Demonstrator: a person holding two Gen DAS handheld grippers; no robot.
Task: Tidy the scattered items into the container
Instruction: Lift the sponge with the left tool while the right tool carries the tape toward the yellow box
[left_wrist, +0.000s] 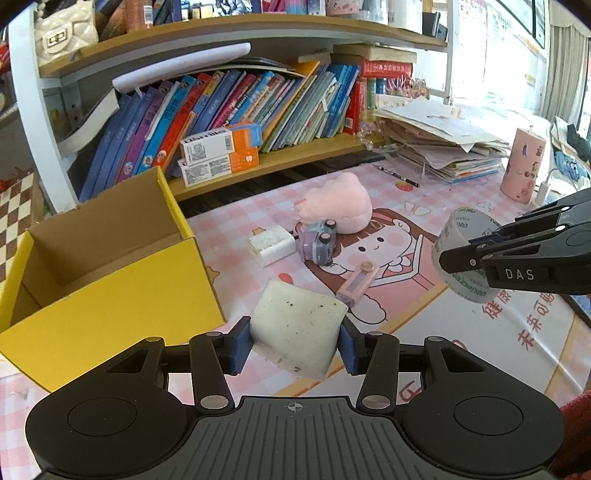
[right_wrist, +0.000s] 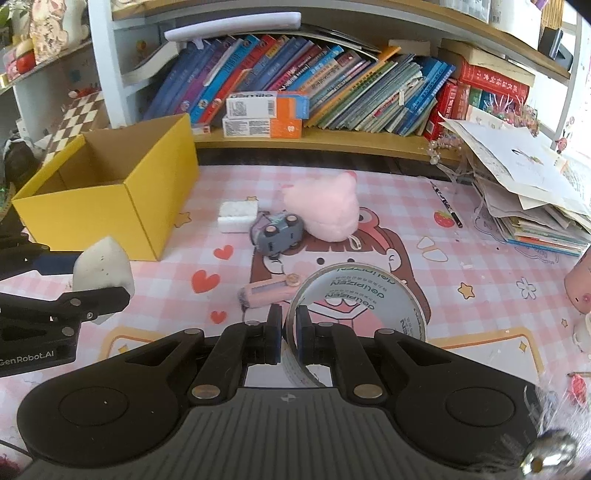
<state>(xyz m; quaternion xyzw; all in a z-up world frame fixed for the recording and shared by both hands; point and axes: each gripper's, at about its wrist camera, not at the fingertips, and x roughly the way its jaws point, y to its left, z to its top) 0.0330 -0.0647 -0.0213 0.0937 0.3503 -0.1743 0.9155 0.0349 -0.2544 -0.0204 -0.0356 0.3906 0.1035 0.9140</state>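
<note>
My left gripper (left_wrist: 295, 341) is shut on a dirty white sponge (left_wrist: 299, 328) and holds it above the mat, just right of the open yellow box (left_wrist: 110, 295); the sponge also shows in the right wrist view (right_wrist: 101, 271). My right gripper (right_wrist: 289, 332) is shut on the wall of a clear tape roll (right_wrist: 360, 299), also seen in the left wrist view (left_wrist: 461, 251). On the mat lie a pink plush (left_wrist: 340, 205), a purple toy car (left_wrist: 319, 242), a white charger block (left_wrist: 271, 245) and a pink box cutter (left_wrist: 356, 282).
The yellow box (right_wrist: 103, 199) stands at the left on the pink checked mat (right_wrist: 369, 206). A bookshelf (left_wrist: 236, 107) runs behind it. A paper stack (right_wrist: 524, 192) and a pink cup (left_wrist: 522, 166) sit at the right. A pencil (right_wrist: 445, 203) lies near the papers.
</note>
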